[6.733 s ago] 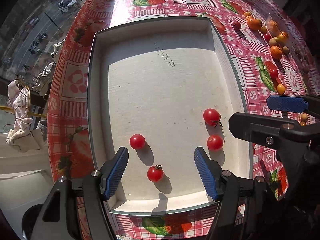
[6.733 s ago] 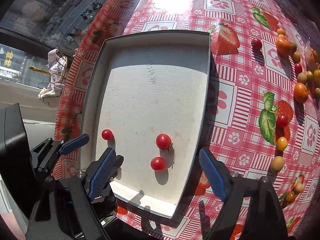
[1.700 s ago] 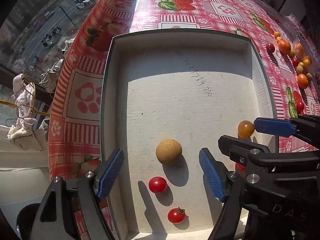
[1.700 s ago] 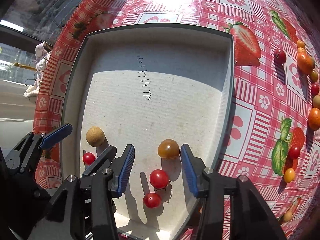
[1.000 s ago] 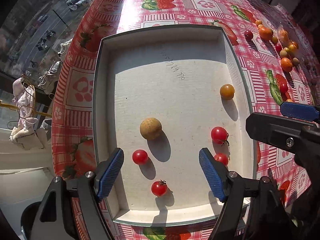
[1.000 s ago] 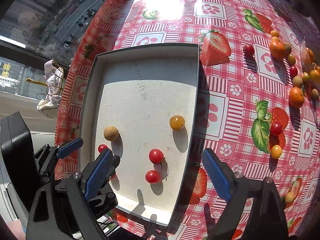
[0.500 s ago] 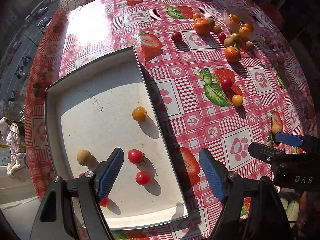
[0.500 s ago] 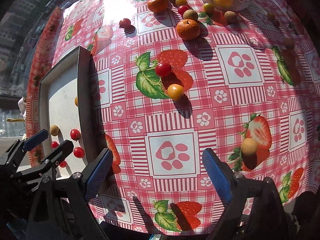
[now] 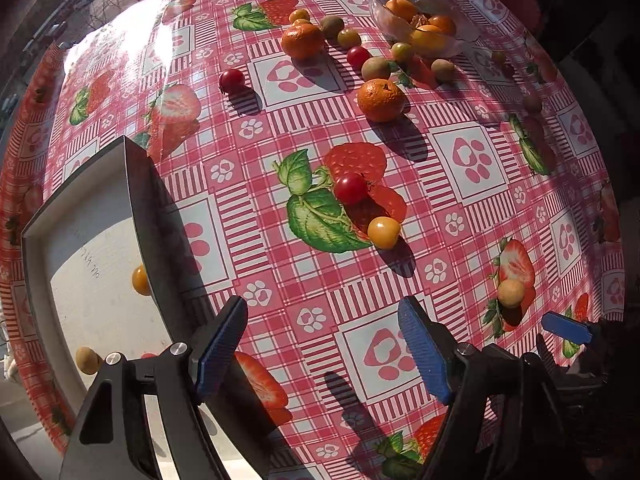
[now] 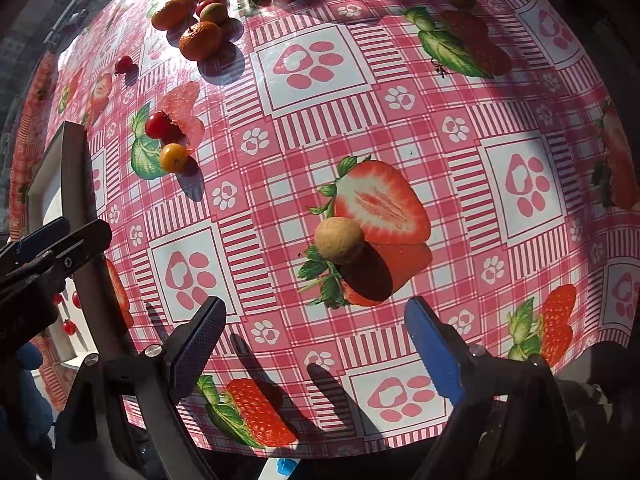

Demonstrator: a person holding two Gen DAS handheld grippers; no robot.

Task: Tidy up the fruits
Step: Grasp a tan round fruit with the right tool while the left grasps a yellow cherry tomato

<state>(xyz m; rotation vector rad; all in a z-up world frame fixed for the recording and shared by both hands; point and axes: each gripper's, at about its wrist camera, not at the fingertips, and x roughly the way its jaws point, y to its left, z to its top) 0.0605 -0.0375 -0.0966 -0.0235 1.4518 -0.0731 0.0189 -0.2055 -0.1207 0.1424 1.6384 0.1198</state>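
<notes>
Red-and-white checked oilcloth (image 9: 472,208), strawberry and paw print: table cover, bearing all items.

Grey tray (image 9: 138,184), white floor: at left in both views; a second ago it filled them, so both tools have swung away from it to the loose fruit.

Left gripper (image 9: 320,352): fingers spread wide, empty, over bare cloth.

Right gripper (image 10: 316,344): fingers spread wide, empty, lined up short of the tan fruit.

Glass bowl (image 9: 420,20): far edge, orange fruit inside.

2 mandarins (image 9: 381,95): loose beside the bowl.

Tan longan-like fruit (image 10: 338,240): alone on a strawberry print, likely the next pick.

Cherry tomatoes: 1 red (image 9: 350,188), 1 yellow (image 9: 383,233), touching the cloth well apart from the tray; 1 yellow (image 9: 140,279) already inside it.

Judgement: deposits done, sorting about half through.
</notes>
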